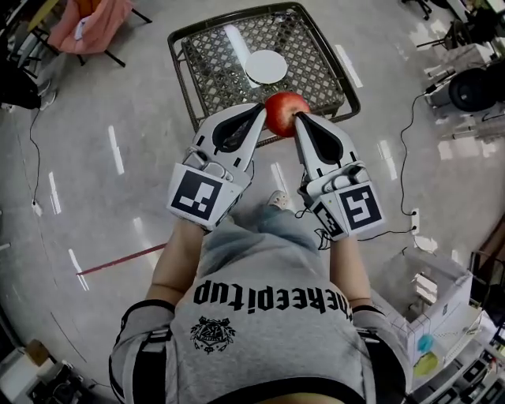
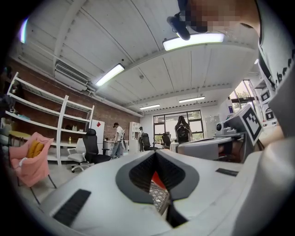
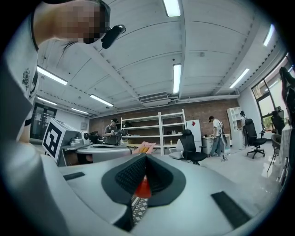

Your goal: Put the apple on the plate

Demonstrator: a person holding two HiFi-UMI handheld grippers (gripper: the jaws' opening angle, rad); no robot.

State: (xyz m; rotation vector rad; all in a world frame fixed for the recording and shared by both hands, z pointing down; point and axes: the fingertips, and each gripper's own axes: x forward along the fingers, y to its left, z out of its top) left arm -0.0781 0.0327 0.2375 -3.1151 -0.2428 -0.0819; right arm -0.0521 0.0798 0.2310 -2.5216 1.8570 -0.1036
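Two closed grippers meet in the head view: the left gripper (image 1: 259, 109) and right gripper (image 1: 300, 118) press the apple (image 1: 286, 113) between their tips at the near rim of a mesh table (image 1: 213, 71). The plate (image 1: 266, 66) lies farther back, apart from the apple.

In the left gripper view the jaws meet tip to tip with nothing between them, and the apple (image 2: 157, 179) shows beyond.

In the right gripper view the jaws are likewise together and empty, with the apple (image 3: 144, 188) beyond.

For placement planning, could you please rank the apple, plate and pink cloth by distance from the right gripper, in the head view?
1. apple, at the right gripper tip.
2. plate, beyond, on the mesh table.
3. pink cloth, far upper left.
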